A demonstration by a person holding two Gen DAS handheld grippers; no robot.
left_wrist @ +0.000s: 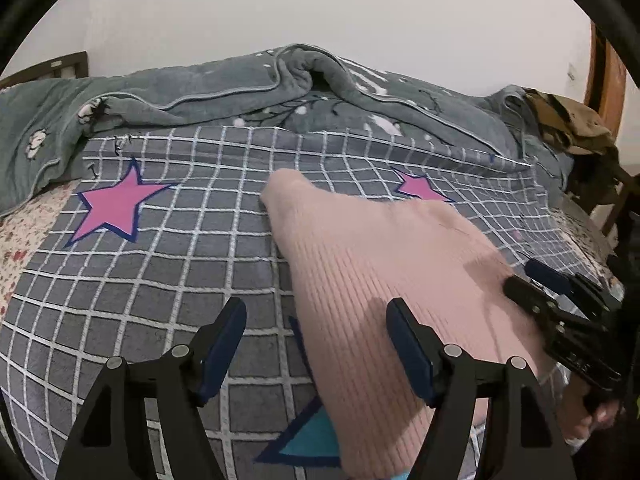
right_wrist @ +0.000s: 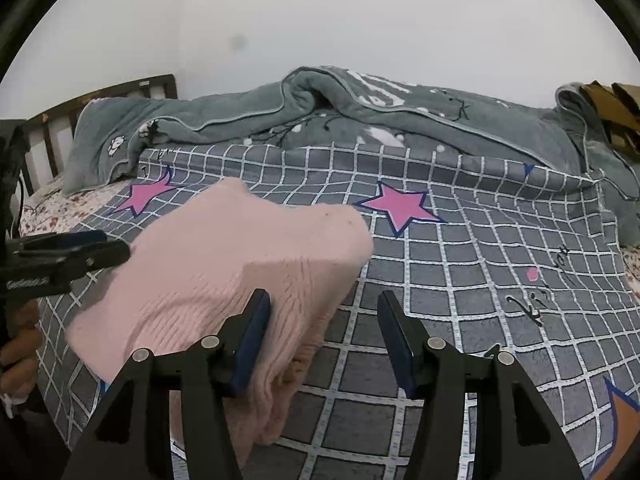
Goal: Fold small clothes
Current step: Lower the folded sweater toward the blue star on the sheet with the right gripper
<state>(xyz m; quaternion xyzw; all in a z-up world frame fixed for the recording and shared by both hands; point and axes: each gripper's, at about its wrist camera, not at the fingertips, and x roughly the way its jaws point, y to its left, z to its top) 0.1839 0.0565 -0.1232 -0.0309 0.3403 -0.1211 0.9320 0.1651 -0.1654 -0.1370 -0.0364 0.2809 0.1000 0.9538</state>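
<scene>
Pink knit garment [left_wrist: 384,264] lies folded on grid-patterned blanket [left_wrist: 168,264]. Left gripper [left_wrist: 316,320]: jaws apart, nothing clamped; garment's left edge runs between the fingers, right finger over the knit. Right gripper [right_wrist: 324,312]: jaws apart, empty; left finger at garment's right edge, right finger over bare blanket. Beyond: pink star [right_wrist: 400,206], rumpled grey quilt [right_wrist: 320,116]
</scene>
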